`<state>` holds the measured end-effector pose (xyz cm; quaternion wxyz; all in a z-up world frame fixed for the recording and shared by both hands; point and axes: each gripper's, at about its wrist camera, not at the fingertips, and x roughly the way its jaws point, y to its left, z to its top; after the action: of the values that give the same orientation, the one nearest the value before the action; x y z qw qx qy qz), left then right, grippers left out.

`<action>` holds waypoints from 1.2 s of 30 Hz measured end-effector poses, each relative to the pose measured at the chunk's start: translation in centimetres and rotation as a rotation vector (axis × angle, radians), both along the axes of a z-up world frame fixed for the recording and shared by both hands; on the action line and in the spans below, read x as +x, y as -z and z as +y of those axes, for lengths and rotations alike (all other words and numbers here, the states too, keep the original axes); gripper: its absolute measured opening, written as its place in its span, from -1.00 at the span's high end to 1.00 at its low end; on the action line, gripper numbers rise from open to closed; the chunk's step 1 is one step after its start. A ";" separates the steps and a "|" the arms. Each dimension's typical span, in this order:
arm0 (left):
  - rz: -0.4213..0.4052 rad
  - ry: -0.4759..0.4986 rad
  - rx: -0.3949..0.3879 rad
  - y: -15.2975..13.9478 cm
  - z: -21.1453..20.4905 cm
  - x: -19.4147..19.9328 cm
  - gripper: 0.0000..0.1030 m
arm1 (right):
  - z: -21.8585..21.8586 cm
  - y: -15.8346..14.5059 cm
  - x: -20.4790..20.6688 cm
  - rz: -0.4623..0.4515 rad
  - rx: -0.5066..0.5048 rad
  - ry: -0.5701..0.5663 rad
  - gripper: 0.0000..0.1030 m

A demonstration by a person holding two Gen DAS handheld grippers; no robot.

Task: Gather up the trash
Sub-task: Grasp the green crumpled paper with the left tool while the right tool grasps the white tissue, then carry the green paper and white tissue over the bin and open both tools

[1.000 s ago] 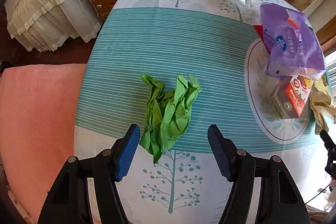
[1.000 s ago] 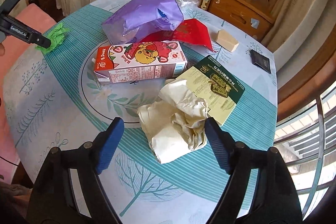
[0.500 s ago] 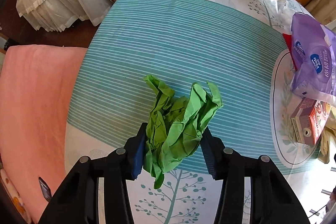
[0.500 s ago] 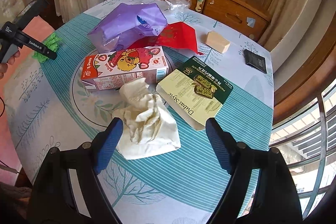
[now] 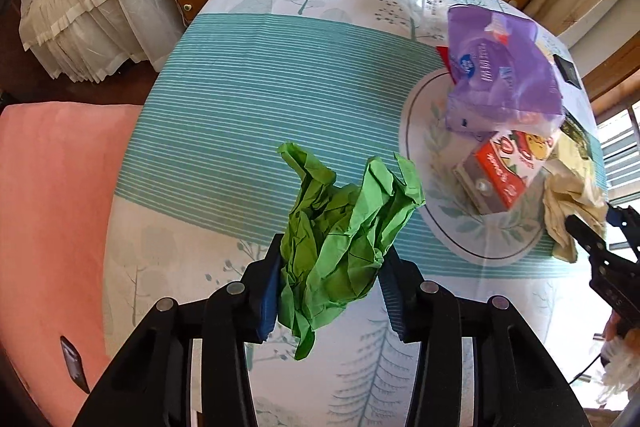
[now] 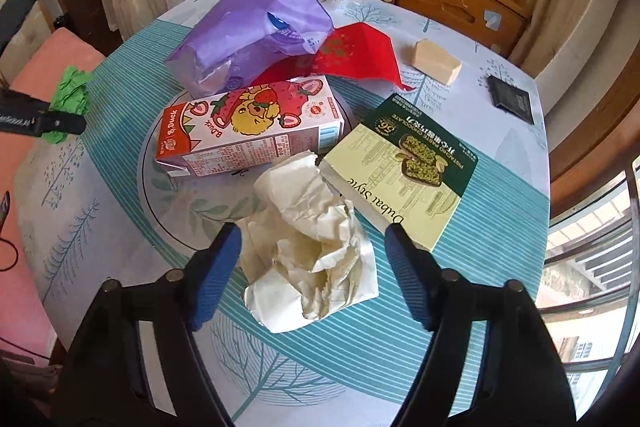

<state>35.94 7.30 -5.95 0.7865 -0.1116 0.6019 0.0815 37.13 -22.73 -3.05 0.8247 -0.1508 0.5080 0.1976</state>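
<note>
Left tool [image 5: 328, 291] now pinching green paper wad [image 5: 344, 247], lifted off desk [image 5: 248, 115]; right tool [image 6: 312, 267] closing around cream wrapper [image 6: 316, 259], pads not yet touching.

Striped cloth [image 5: 248, 99] lies bare; purple bag [image 5: 500, 75] and carton [image 5: 496, 171] crowd its right

Right gripper [image 6: 312, 267] jaws just closing, flanking crumpled cream paper [image 6: 316, 259] (pads apparently not touching).

You get bright daylight from the window [image 6: 592, 267] at the right, glare whitening the tablecloth [image 5: 532, 311] nearest it, soft shadows, sharp focus, and heavy fisheye bending with black corners far from that window.
</note>
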 end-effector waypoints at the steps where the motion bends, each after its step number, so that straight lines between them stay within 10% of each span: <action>1: -0.008 -0.002 -0.009 -0.3 -0.3 -0.4 0.16 | -0.2 0.2 0.1 0.006 -0.008 0.023 0.12; 7: -0.048 0.016 -0.035 -3.0 -3.0 -3.8 0.16 | -0.9 -1.4 -0.8 -0.004 0.046 0.091 0.56; 24: -0.185 0.159 -0.045 -10.6 -2.6 -18.6 0.16 | 3.5 -10.4 -16.4 -0.069 0.206 0.200 0.56; 36: -0.200 0.240 -0.097 -10.6 1.1 -33.2 0.16 | 11.0 -10.6 -32.1 -0.064 0.217 0.216 0.56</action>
<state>2.76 8.39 4.60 0.8402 -0.0843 0.5330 -0.0534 5.05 -11.68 7.58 0.8685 -0.0112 0.4703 0.1566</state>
